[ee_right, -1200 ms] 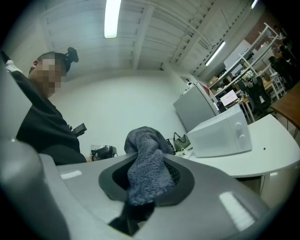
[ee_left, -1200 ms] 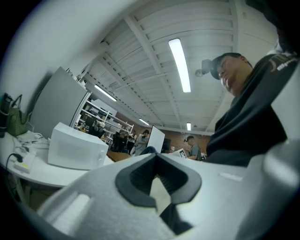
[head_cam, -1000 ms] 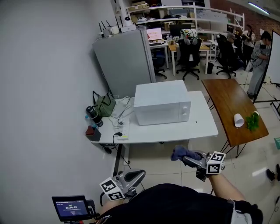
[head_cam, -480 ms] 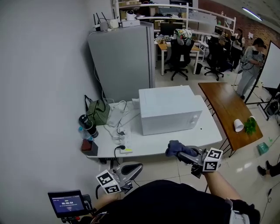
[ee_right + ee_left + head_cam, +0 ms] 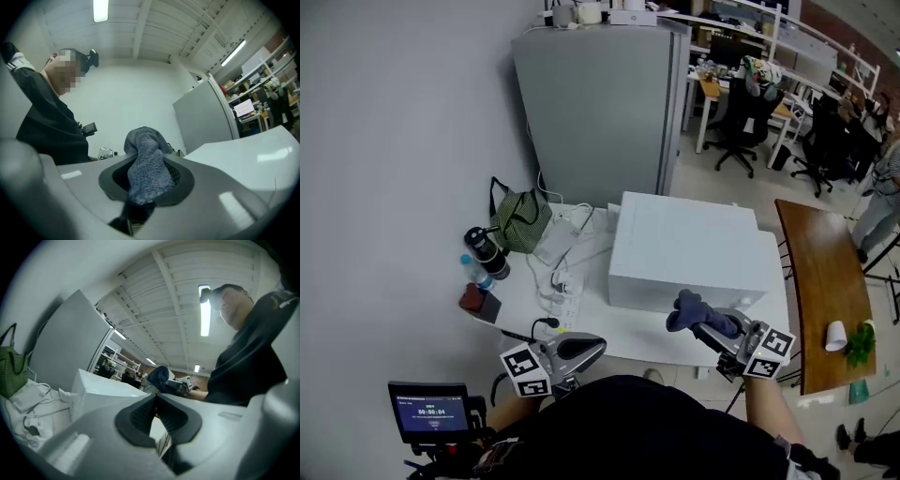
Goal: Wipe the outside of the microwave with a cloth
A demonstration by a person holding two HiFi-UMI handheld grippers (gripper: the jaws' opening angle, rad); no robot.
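You hold the blue-grey cloth [image 5: 687, 309] pinched in your right gripper's [image 5: 705, 328] jaws, close to the white microwave [image 5: 684, 248] on the table [image 5: 586, 328], your left gripper [image 5: 592, 348] hangs low with jaws together and empty, and the wiping itself looks not yet begun.

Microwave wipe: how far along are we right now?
Done: the cloth is picked up and clamped in the right gripper. In hand: it is held up by the microwave's front, apparently not touching it. Left: all the wiping; no face shows contact yet. The left gripper is shut and empty, low beside the person.
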